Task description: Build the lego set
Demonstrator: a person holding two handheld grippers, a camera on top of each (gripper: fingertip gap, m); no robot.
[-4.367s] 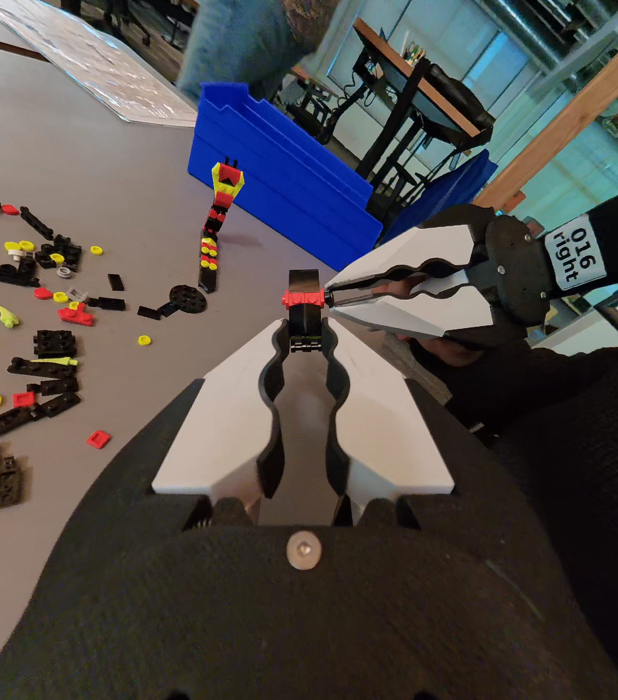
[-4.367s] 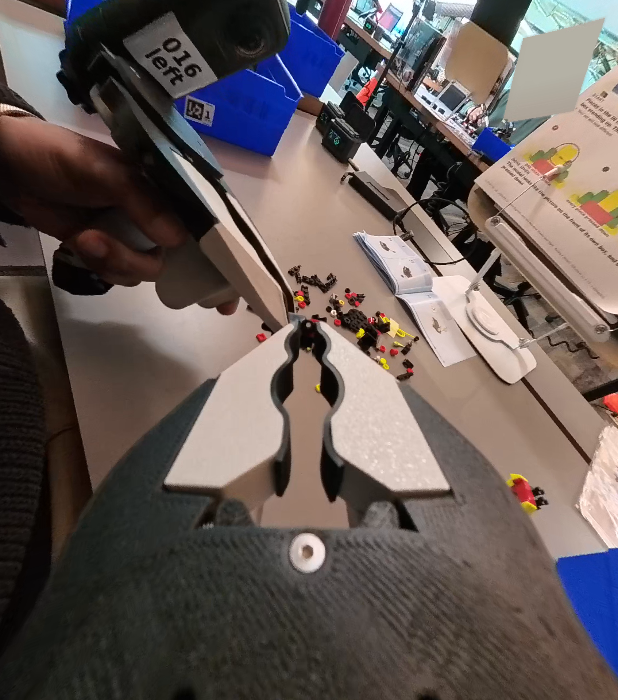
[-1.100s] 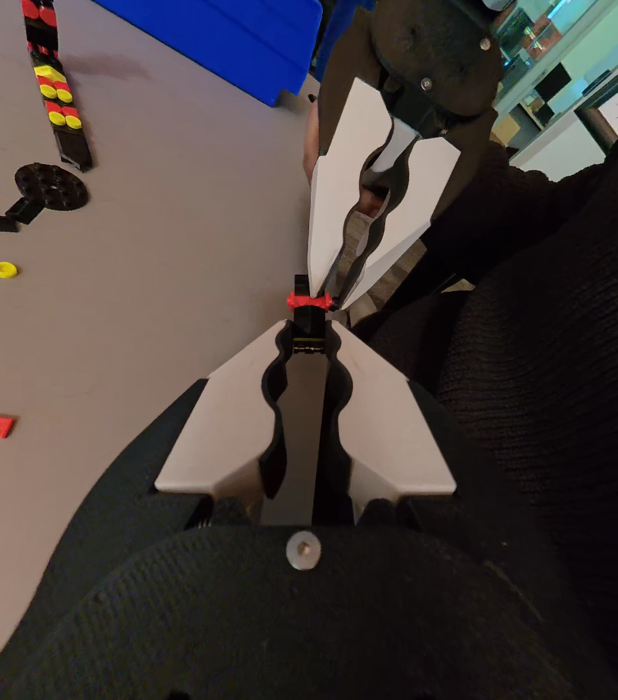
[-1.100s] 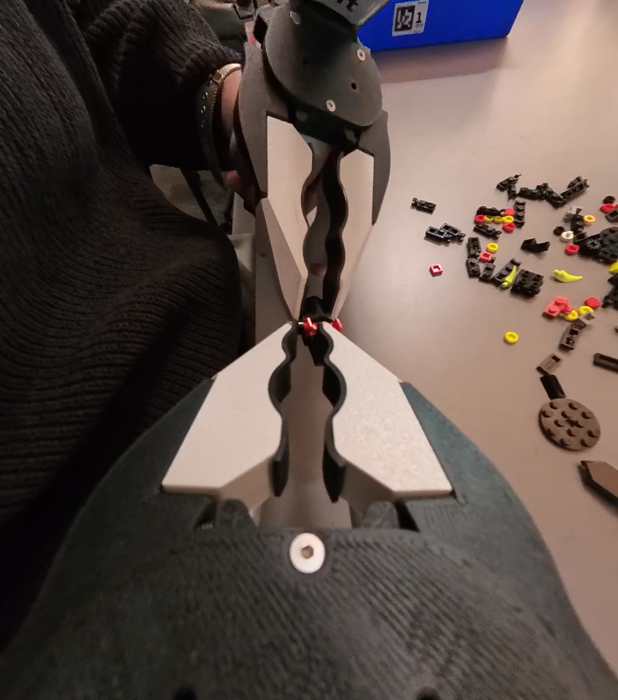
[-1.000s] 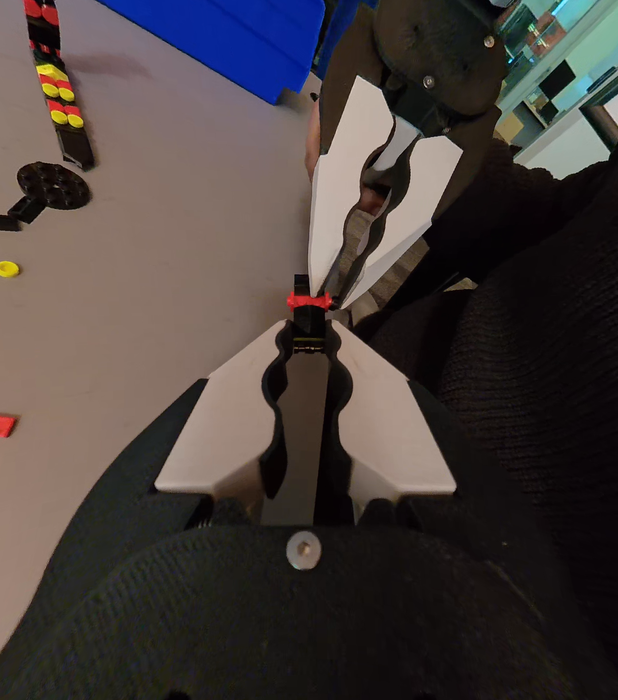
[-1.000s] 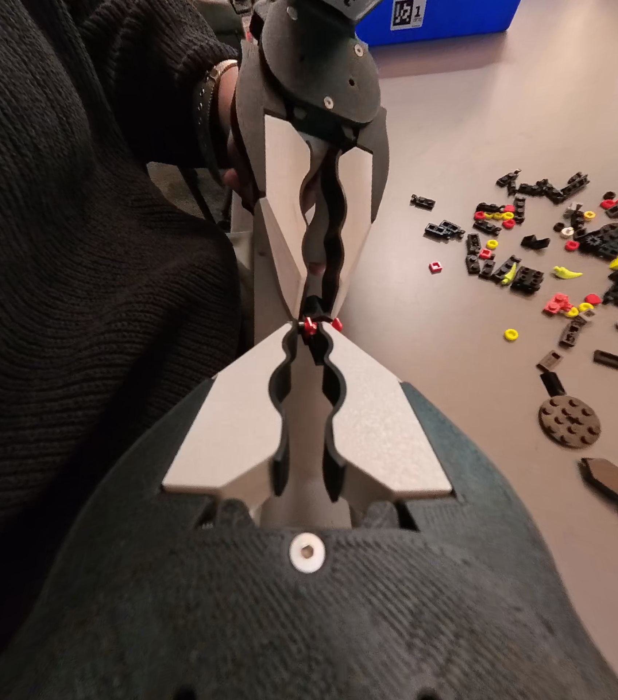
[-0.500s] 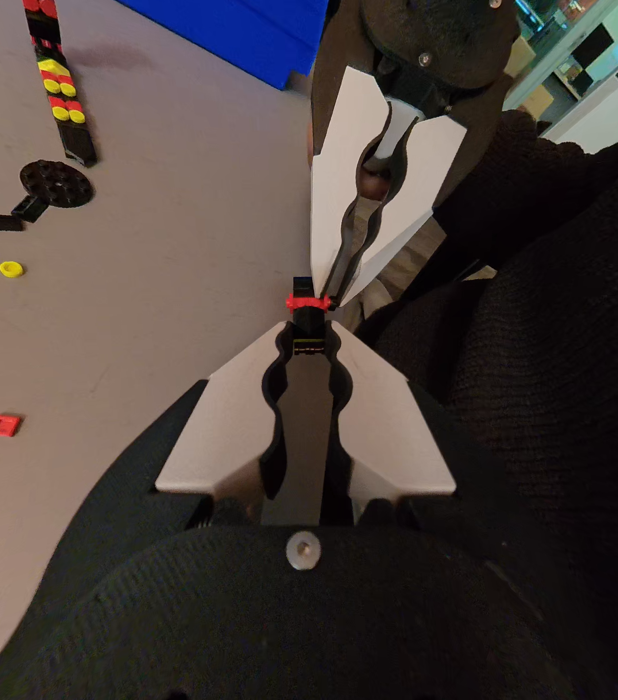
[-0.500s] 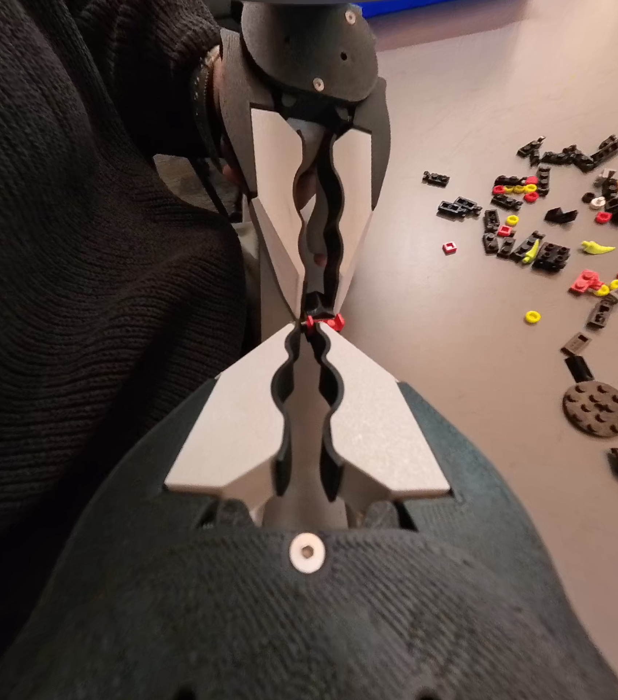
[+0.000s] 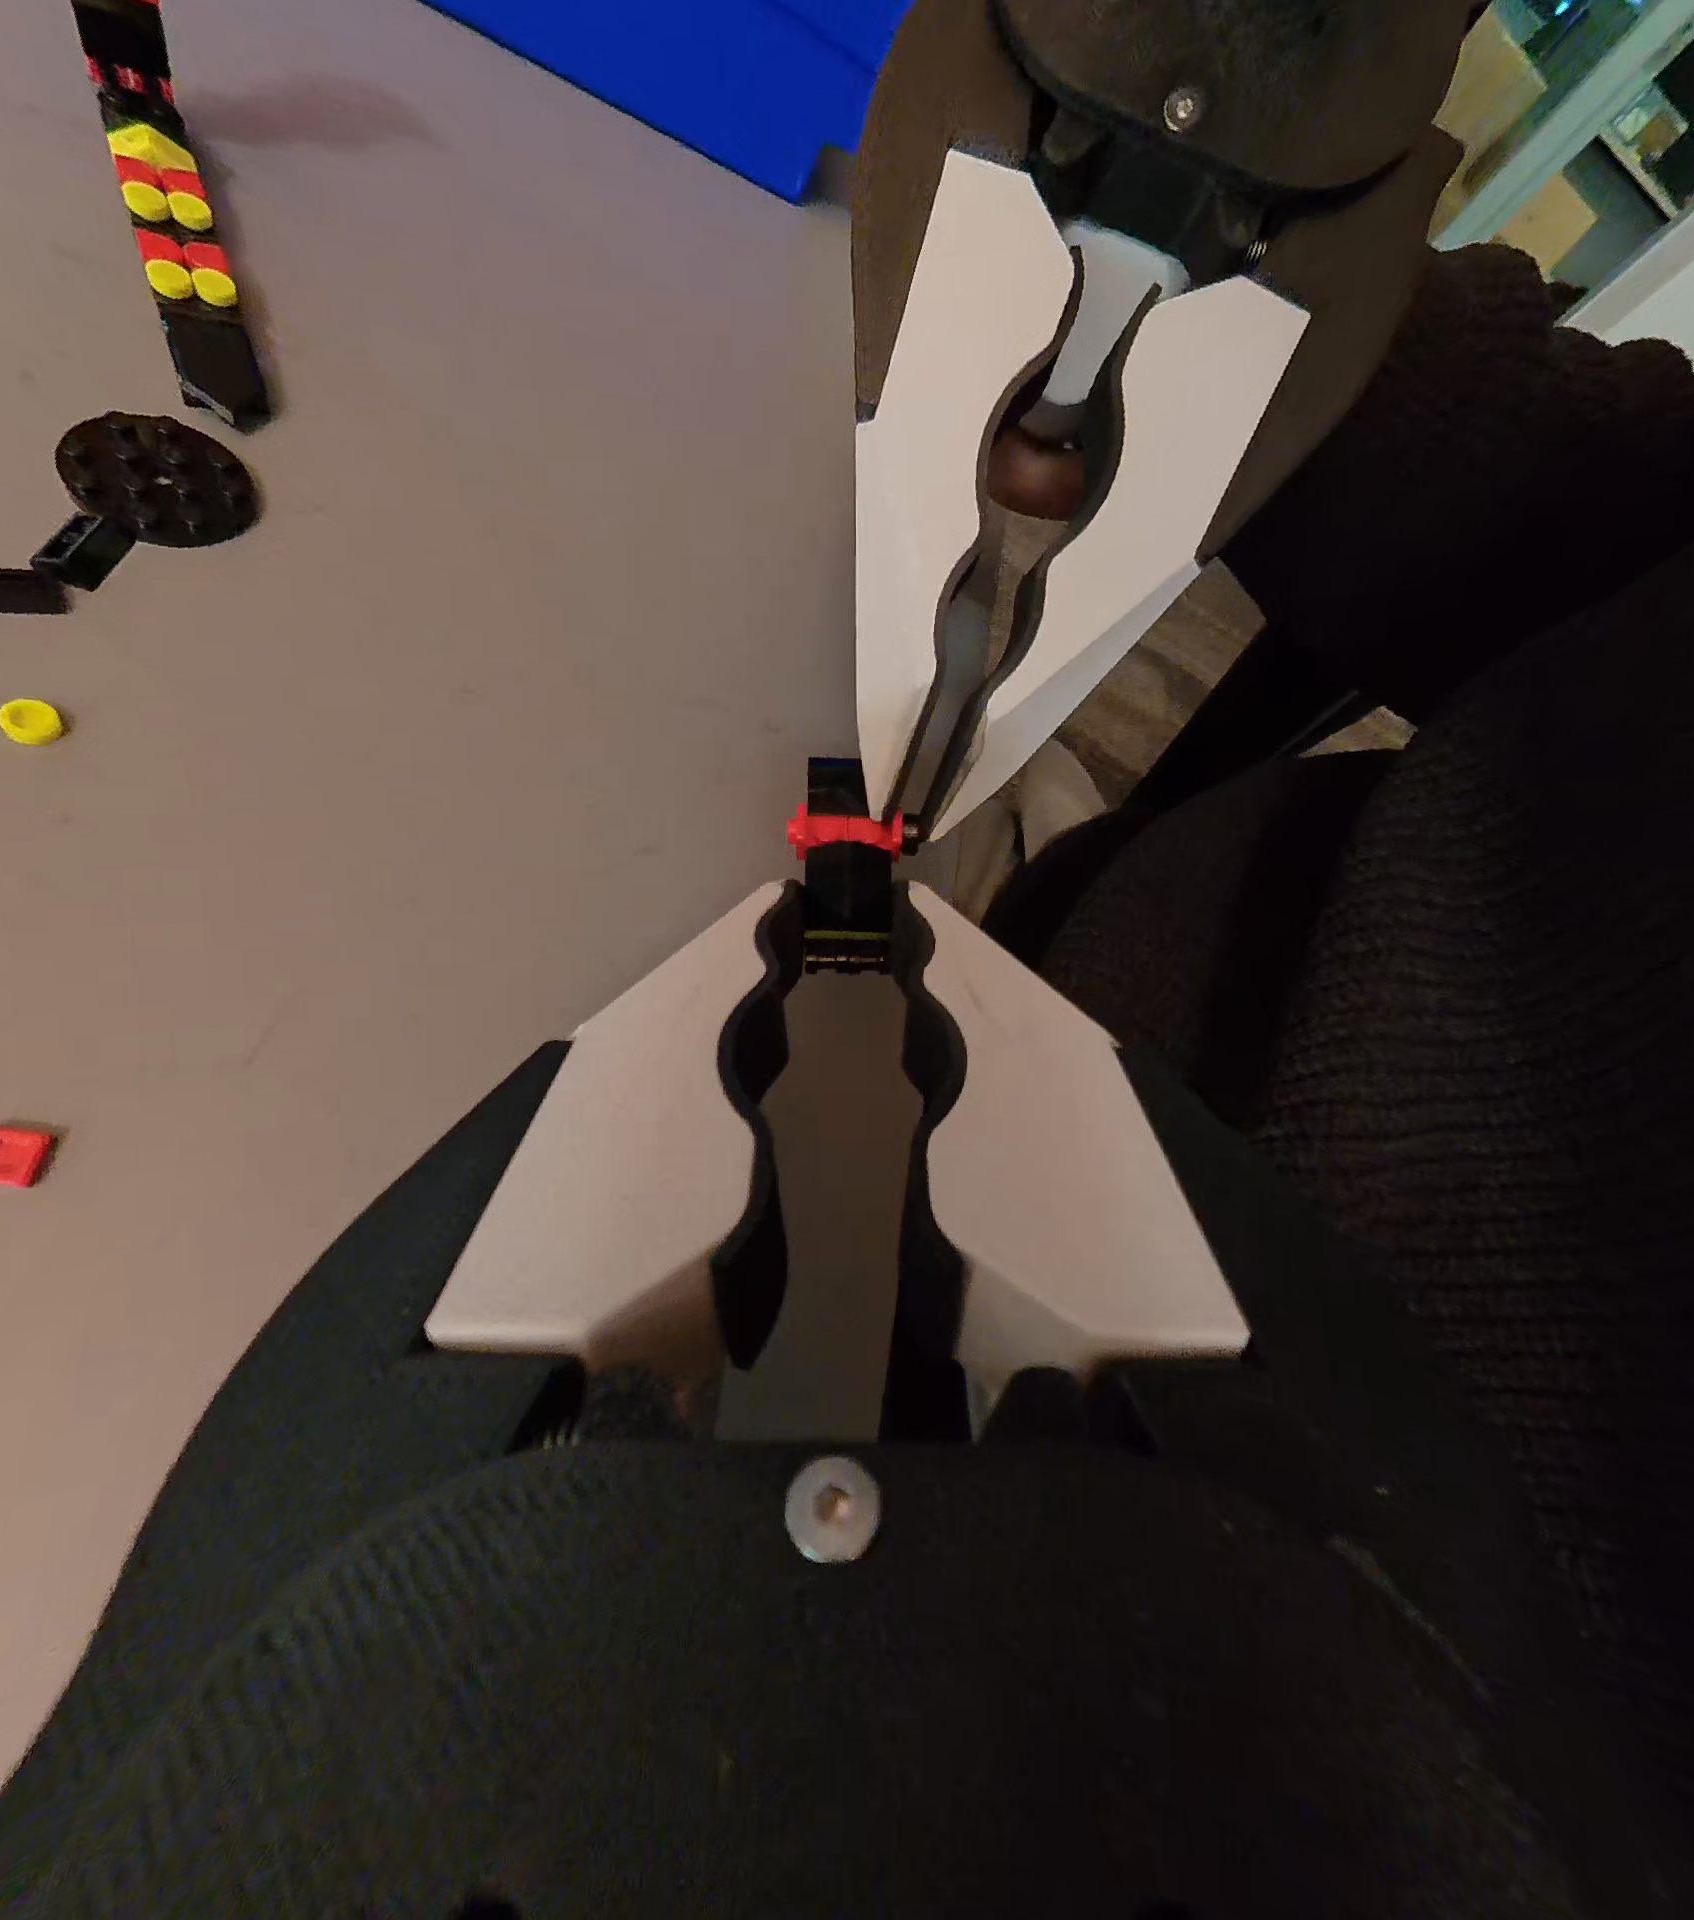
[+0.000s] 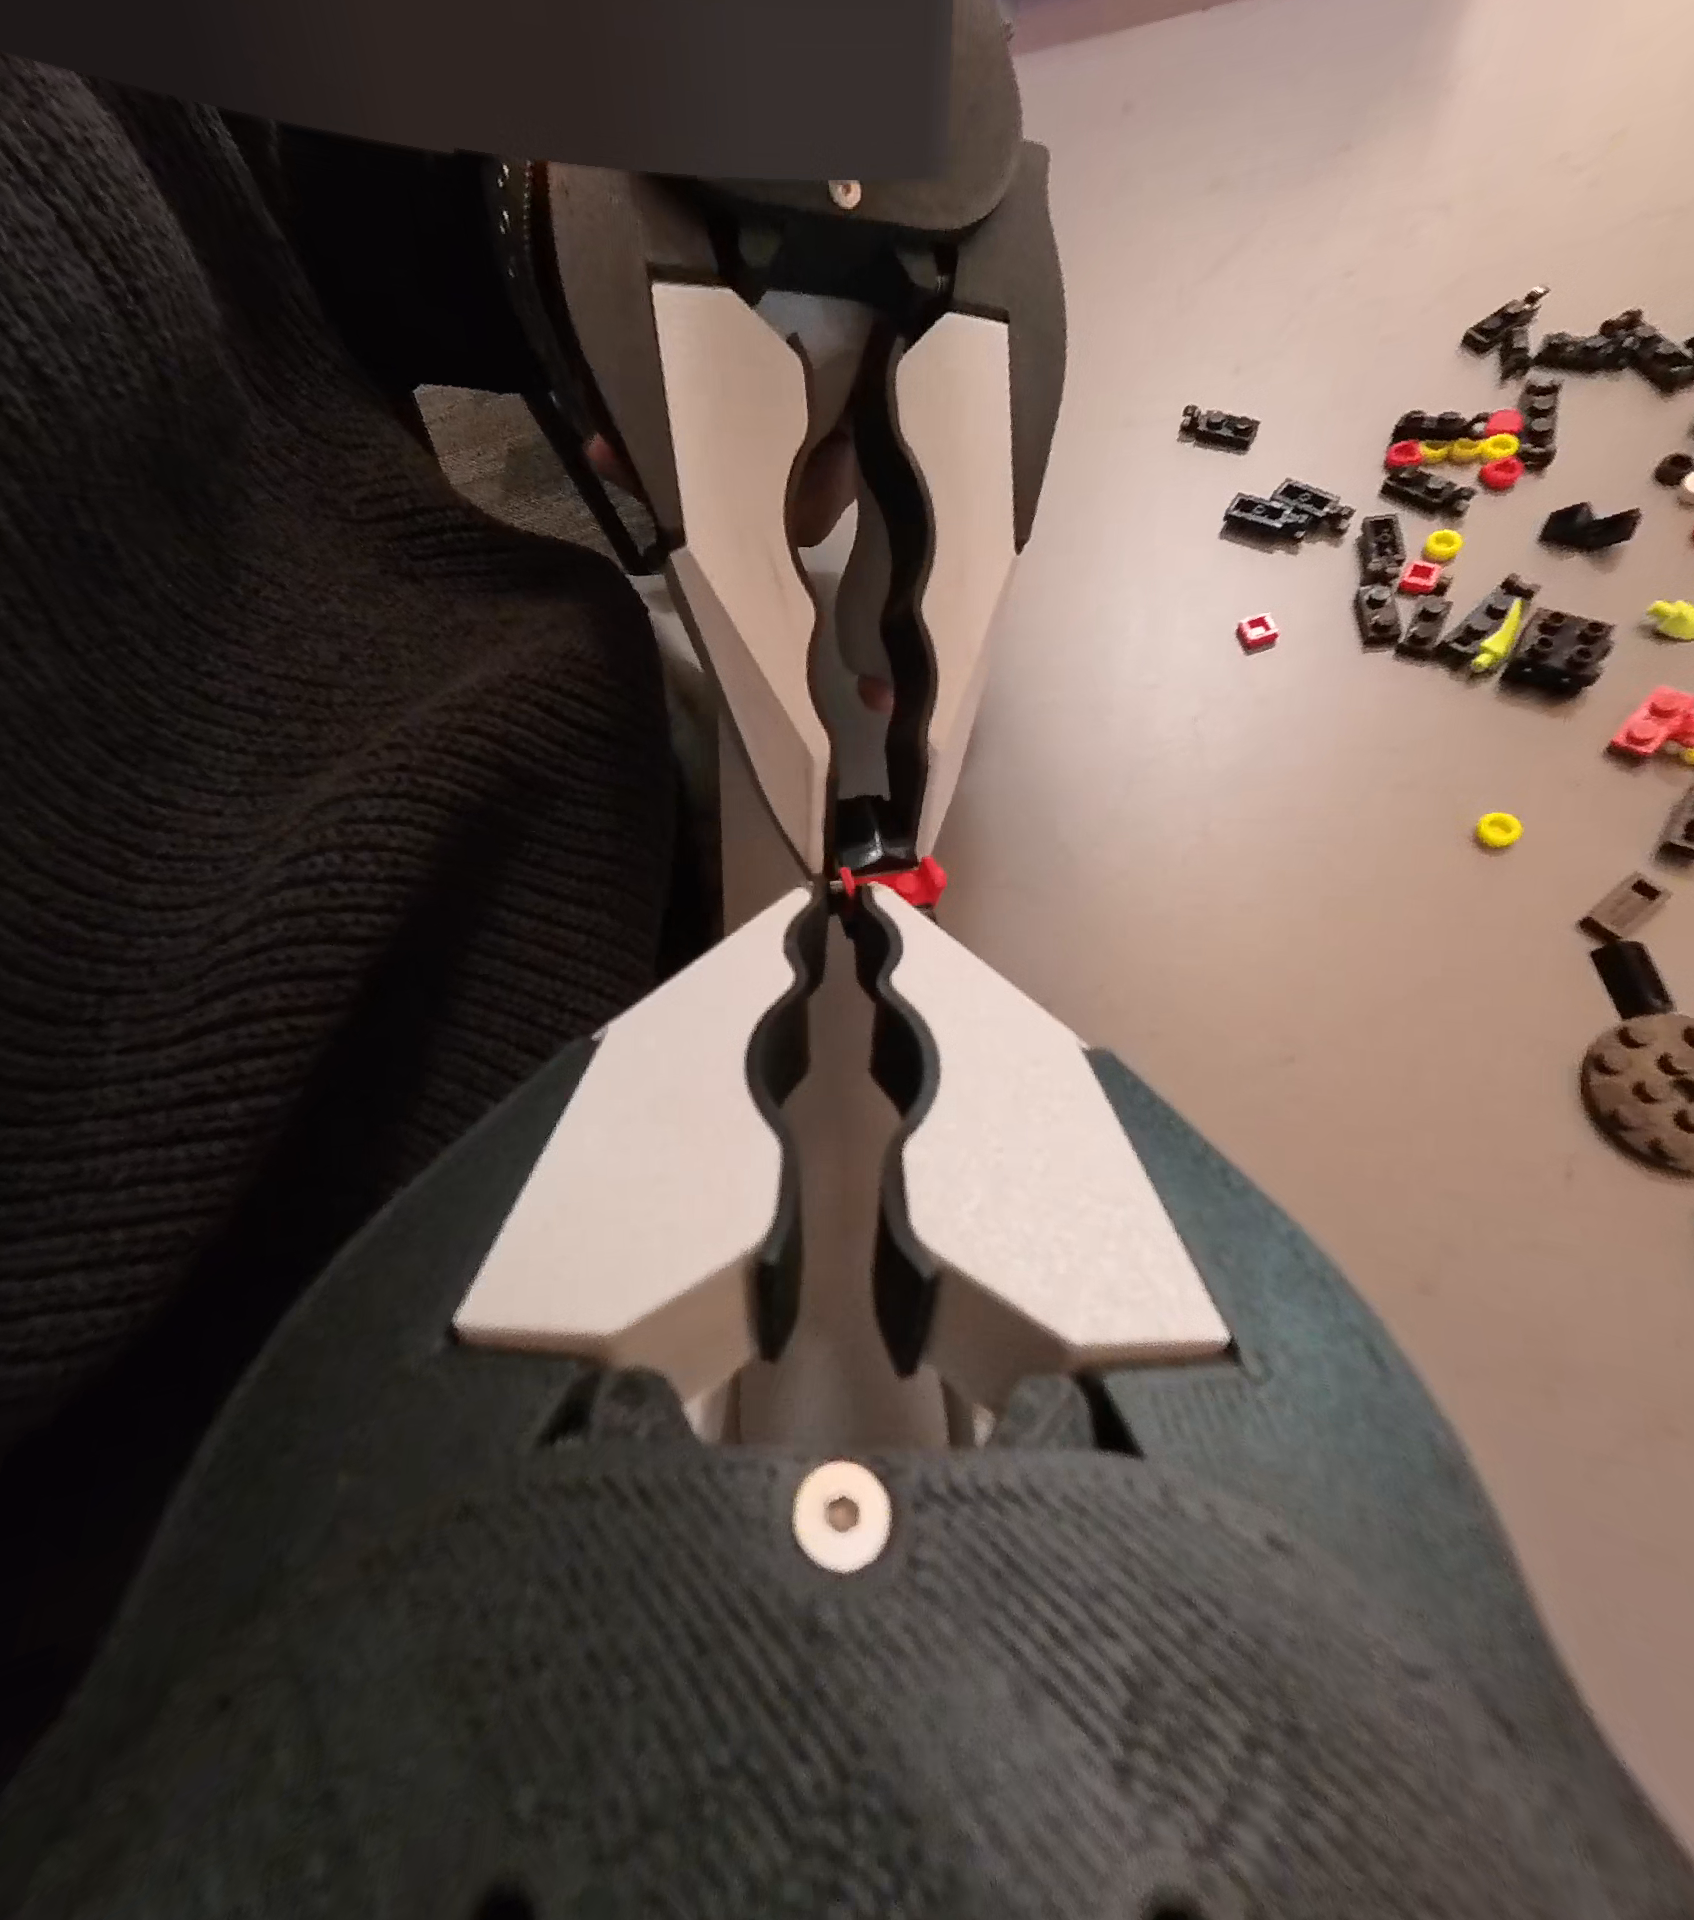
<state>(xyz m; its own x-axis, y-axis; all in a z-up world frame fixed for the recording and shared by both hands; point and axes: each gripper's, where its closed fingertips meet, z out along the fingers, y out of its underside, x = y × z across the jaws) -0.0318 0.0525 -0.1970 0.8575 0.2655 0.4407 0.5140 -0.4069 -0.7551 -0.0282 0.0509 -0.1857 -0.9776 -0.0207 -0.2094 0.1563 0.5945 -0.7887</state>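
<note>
My left gripper (image 9: 848,914) is shut on a small black lego assembly (image 9: 845,894), held in the air in front of a person's dark sweater (image 9: 1497,1039). A red piece (image 9: 845,828) sits crosswise on its far end. My right gripper (image 9: 910,823) comes in from the opposite side, its tips pinched on the red piece's right end. In the right wrist view my right gripper (image 10: 841,902) is shut at the left end of the red piece (image 10: 900,881). There the left gripper (image 10: 874,831) points at me and holds the black assembly (image 10: 869,826).
On the grey table (image 9: 458,727) lie a black round plate (image 9: 155,480), a long black, red and yellow build (image 9: 173,239), a red tile (image 9: 7,1155), a yellow ring (image 9: 30,721) and a blue bin (image 9: 718,73). Several loose pieces (image 10: 1508,582) lie scattered at the right. Less than 4 cm separates the two grippers' tips. My left tips are roughly 12 cm from the red tile (image 9: 7,1155). The right camera catches it too, in the right wrist view (image 10: 1257,625).
The right gripper has swung from the side to straight opposite the left one. Over the last second both closed in, and the right tips slid to the end of the red piece.
</note>
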